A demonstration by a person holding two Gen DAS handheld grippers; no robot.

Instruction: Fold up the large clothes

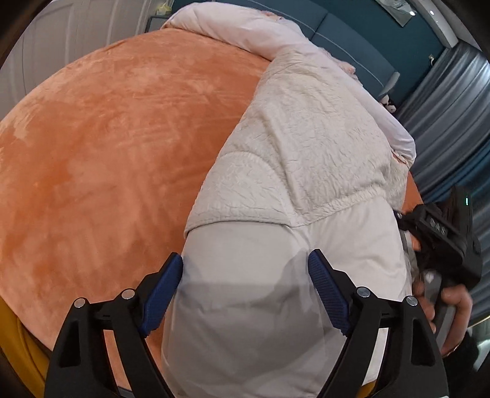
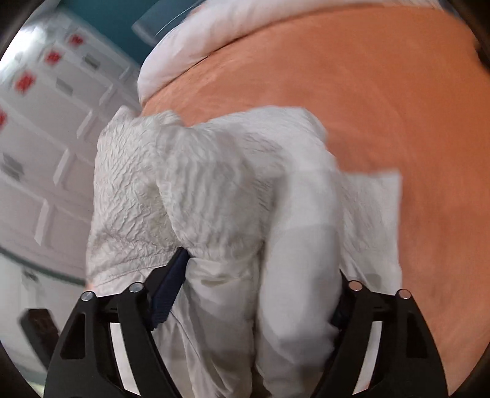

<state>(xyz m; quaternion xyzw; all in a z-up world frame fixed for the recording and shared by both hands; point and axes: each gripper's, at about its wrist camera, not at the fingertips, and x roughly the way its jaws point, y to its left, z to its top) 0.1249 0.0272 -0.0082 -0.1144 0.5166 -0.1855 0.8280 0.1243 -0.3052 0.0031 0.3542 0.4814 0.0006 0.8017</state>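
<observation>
A large white garment (image 1: 306, 159) lies on the orange bedspread (image 1: 107, 137), with a crinkled textured part farther off and a smooth part nearer. My left gripper (image 1: 245, 258) stands open above the smooth part, its blue pads (image 1: 167, 294) spread wide and the cloth showing between them. In the right wrist view the same garment (image 2: 199, 183) is bunched up. My right gripper (image 2: 263, 266) is shut on a thick fold of it; cloth bulges over the right pad and hides it. The right gripper's black body (image 1: 444, 238) and the hand (image 1: 453, 306) holding it show at the garment's right edge.
A white duvet (image 1: 232, 27) is heaped along the far side of the bed. Blue-grey curtains (image 1: 453, 107) hang at the right in the left wrist view. White cabinets (image 2: 46, 122) with red stickers stand beyond the bed's left edge in the blurred right wrist view.
</observation>
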